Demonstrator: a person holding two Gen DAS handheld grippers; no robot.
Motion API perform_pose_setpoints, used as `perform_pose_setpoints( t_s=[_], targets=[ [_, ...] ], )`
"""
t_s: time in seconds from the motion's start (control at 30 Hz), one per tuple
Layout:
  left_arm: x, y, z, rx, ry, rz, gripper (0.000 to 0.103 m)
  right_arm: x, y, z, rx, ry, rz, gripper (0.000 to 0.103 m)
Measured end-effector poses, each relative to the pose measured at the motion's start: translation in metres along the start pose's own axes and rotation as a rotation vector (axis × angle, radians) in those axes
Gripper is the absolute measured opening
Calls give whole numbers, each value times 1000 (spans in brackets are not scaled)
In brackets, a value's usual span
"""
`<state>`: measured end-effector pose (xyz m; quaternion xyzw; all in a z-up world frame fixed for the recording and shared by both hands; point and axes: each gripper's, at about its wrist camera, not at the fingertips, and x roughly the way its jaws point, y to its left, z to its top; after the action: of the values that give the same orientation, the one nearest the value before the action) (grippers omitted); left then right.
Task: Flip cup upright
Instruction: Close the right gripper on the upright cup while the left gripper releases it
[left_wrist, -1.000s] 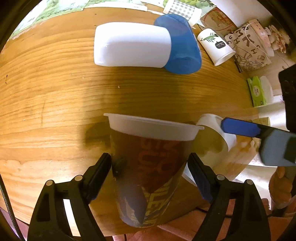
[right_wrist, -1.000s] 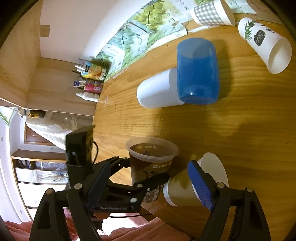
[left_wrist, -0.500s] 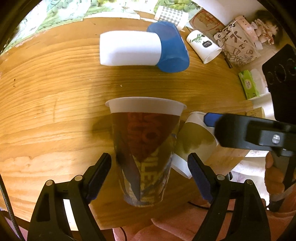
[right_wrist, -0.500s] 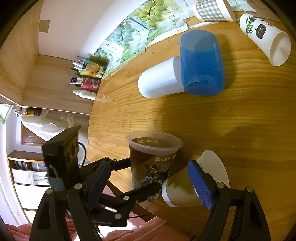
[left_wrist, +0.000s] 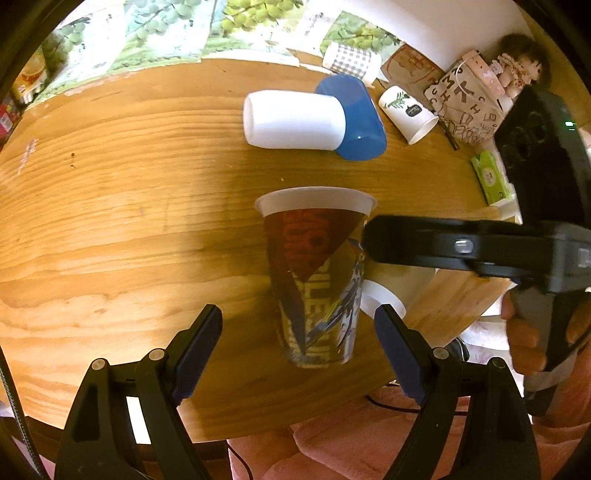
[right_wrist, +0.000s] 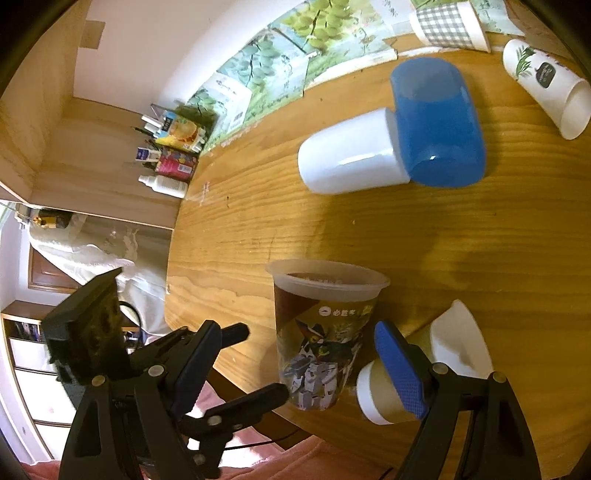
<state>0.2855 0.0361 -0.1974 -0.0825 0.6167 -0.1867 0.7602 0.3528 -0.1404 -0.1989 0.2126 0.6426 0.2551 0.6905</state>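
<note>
The main risk lay at the bottom edge of the wooden table (right_wrist: 406, 240): the printed plastic cup (left_wrist: 317, 280) stood upright, mouth up, very near that edge, and just right of it a paper cup (right_wrist: 417, 373) lay on its side, close enough that I could not tell whether they touched. Any sweep or nudge while going for the lying cup could likely knock the upright one over or push either off the table. The left gripper (left_wrist: 299, 350) was wide open at the bottom of its frame, its pads well clear of the printed cup on both sides and holding nothing. The right gripper (right_wrist: 295, 365) was also wide open; its blue pad (right_wrist: 402, 373) lay across the paper cup in that view, but whether it touched it I could not tell. Further up the table, a white cup (left_wrist: 291, 120) and a blue cup (left_wrist: 354, 118) lay on their sides, nested together.
</note>
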Motion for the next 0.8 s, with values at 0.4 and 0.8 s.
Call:
perform_pose_setpoints(
  t_s=[0.4,0.8],
  targets=[
    [-35,25,-11,14,-165,81,87,37,14,1,18,35,-121,85],
    [-66,54,-26,9,-280,152,87,65,39,10,-65,42,-317,85]
  ],
)
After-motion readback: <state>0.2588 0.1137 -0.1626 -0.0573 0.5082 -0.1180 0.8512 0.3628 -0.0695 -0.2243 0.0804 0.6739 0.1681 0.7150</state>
